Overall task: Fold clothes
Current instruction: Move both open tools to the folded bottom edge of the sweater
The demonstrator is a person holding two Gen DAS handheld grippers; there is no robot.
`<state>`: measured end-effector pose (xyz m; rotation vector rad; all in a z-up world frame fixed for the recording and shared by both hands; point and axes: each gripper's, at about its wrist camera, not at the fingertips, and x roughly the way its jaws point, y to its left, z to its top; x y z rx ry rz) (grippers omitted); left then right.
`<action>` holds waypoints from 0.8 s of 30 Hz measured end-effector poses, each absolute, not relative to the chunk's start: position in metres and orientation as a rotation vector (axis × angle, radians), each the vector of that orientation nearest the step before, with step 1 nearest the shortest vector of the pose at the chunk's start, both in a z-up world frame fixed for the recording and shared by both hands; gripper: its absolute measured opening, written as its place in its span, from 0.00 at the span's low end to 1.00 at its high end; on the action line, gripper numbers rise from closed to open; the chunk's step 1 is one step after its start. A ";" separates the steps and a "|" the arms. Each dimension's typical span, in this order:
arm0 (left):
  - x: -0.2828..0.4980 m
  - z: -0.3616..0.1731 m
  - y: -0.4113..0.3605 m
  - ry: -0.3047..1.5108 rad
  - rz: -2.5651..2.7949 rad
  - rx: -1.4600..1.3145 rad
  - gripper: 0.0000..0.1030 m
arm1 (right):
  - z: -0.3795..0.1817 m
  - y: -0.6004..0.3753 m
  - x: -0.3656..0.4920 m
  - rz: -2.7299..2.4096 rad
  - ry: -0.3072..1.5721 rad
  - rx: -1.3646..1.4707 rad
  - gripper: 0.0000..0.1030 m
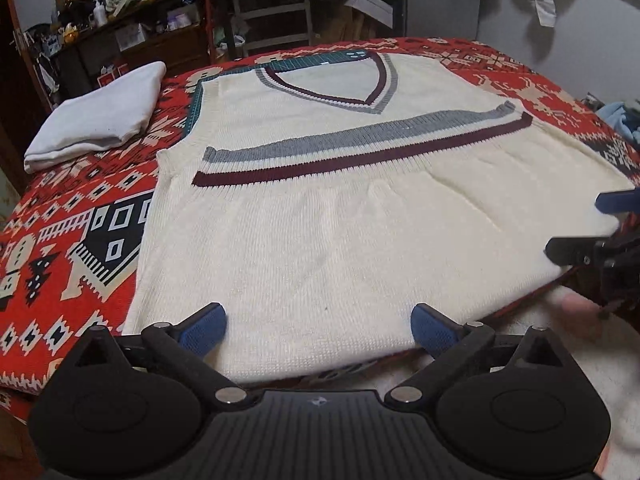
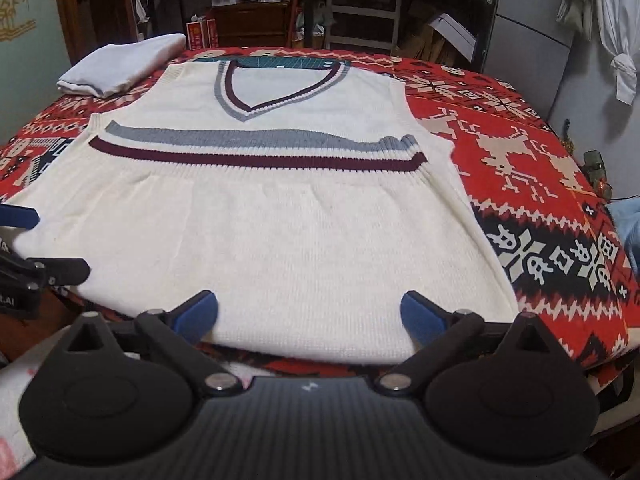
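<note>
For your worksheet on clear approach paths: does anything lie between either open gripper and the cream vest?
Nothing visible does. The left gripper and right gripper sit open over the vest. The folded white cloth lies off to its side.

The vest (image 1: 320, 240) hides most of the green mat (image 1: 320, 62) at the worktop's far edge. The right claw (image 1: 592, 232) is cut off by the frame's edge. Shelf clutter (image 1: 132, 4) behind is too small to tell.
</note>
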<state>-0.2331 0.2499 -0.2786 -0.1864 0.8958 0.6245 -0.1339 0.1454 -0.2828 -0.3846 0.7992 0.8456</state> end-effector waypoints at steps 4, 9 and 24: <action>-0.238 -0.264 0.247 0.847 0.610 -0.237 0.92 | -0.272 0.143 -0.135 0.839 0.800 -0.361 0.97; -0.237 -0.259 0.242 0.791 0.569 -0.295 0.68 | -0.252 0.146 -0.153 0.934 0.721 -0.316 0.74; -0.219 -0.276 0.228 0.738 0.475 -0.421 0.08 | -0.274 0.163 -0.180 1.037 0.743 -0.326 0.14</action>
